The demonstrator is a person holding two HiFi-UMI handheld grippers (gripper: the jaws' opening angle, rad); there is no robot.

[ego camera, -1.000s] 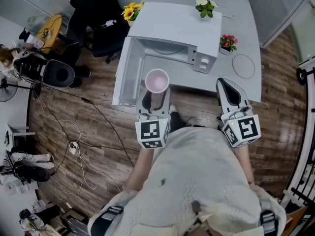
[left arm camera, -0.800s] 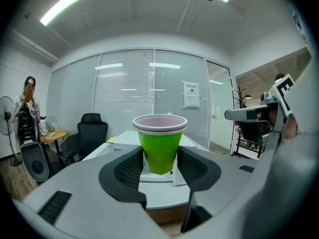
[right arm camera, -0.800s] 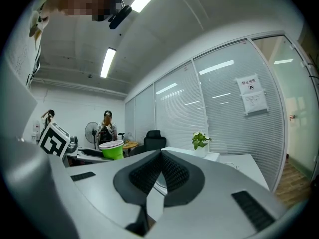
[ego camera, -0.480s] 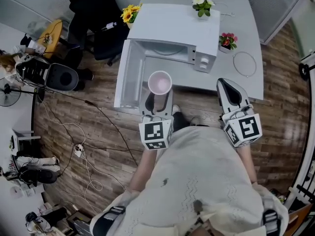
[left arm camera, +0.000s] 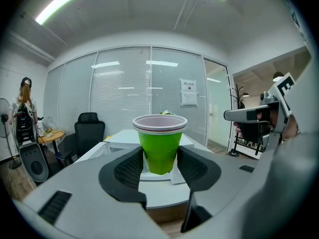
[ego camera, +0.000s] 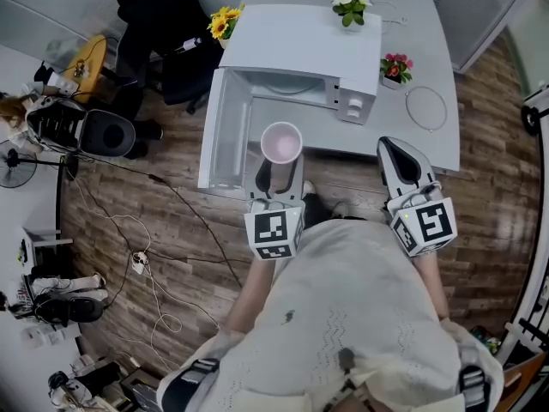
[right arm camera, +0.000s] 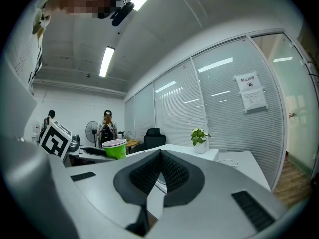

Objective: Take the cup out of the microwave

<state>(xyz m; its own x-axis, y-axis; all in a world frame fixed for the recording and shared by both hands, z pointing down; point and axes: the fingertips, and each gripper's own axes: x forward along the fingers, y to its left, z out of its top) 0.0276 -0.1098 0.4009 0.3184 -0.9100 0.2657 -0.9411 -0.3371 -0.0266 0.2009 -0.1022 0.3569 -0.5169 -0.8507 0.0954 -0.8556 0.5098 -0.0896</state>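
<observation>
A green cup (left arm camera: 160, 142) with a pale pink inside (ego camera: 280, 142) stands upright between the pads of my left gripper (ego camera: 280, 174), which is shut on it. I hold it in the air in front of the white microwave (ego camera: 300, 54), just outside its open door (ego camera: 225, 131). The microwave's cavity (ego camera: 287, 87) shows nothing inside. My right gripper (ego camera: 403, 163) is shut with nothing in it, off to the right over the table's front edge. In the right gripper view the cup (right arm camera: 115, 149) appears at the left, and the right gripper (right arm camera: 158, 169) has its pads together.
The microwave stands on a grey table (ego camera: 429, 75) with yellow flowers (ego camera: 222, 22), a white-flowered plant (ego camera: 347, 0), a red-flowered pot (ego camera: 395, 69) and a wire ring (ego camera: 426, 110). A black office chair (ego camera: 167, 33) stands to the left. Cables (ego camera: 146, 256) lie on the wooden floor.
The cup and left gripper have shifted slightly to the right in the head view. The right gripper has stayed where it was.
</observation>
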